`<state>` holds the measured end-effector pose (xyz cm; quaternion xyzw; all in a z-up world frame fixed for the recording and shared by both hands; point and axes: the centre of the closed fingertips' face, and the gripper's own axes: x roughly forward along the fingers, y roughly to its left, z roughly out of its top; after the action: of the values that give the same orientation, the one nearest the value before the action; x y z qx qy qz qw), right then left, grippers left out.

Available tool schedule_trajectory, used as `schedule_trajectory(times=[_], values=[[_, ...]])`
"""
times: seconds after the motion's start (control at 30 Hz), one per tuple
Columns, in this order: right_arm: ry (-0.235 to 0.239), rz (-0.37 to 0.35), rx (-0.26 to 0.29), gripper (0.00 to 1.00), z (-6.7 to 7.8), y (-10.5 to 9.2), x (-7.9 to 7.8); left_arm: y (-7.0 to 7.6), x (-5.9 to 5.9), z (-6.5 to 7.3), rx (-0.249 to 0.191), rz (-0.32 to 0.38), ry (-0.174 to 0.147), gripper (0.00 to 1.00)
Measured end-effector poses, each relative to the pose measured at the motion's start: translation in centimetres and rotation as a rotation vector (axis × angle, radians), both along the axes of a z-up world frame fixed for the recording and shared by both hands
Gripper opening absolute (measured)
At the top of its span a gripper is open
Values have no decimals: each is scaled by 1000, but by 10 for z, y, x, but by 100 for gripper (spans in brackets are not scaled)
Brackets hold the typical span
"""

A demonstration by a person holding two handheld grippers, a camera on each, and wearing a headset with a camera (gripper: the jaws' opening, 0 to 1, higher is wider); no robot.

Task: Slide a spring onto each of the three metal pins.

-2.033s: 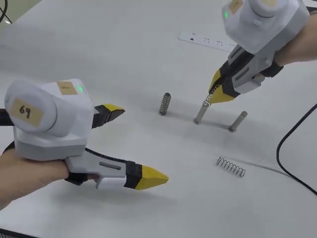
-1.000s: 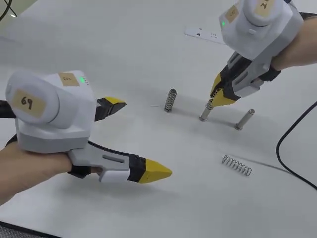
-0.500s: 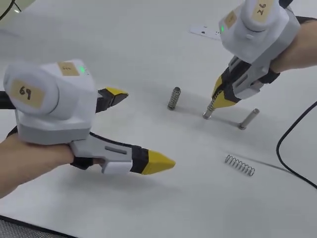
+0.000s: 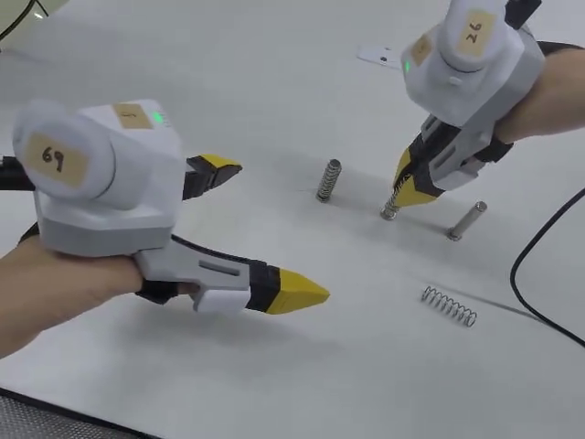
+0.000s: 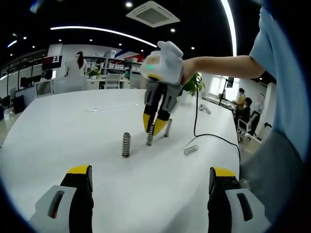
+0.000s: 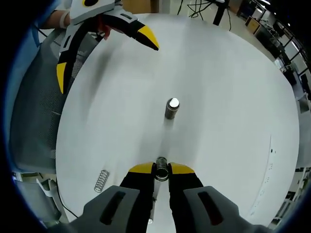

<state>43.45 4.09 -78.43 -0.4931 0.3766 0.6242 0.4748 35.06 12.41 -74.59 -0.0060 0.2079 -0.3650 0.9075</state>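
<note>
Held spring part-way down upright middle pin, pinched in right gripper directly above; push runs straight down pin axis. Bare pin just beside, loose spring flat on table, right gripper nearer. Left gripper wide apart, empty.

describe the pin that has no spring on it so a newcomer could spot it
On the white workbench, find the row of pins below the right claw. The bare pin is the end one nearest the black cable, just beyond the loose spring. Unlike it, the middle pin carries the claw's held spring, and the far pin already wears one.
</note>
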Motion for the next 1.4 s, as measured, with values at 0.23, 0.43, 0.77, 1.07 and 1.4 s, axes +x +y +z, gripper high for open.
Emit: schedule_trajectory(times=[0.23,0.43,0.77,1.07,1.4], values=[[4,3,-5,8,-3,-1,-1,0,1,0,-2,2,0,98],[2,6,-11,8,-7,-1,-1,1,1,-1,-1,2,4,98],[3,1,-14,8,-8,-1,-1,0,0,-1,0,0,7,98],[7,3,-26,10,-9,-2,0,0,0,-1,0,-2,8,98],[4,-11,-5,30,-12,-3,-1,0,0,-1,2,-1,7,98]])
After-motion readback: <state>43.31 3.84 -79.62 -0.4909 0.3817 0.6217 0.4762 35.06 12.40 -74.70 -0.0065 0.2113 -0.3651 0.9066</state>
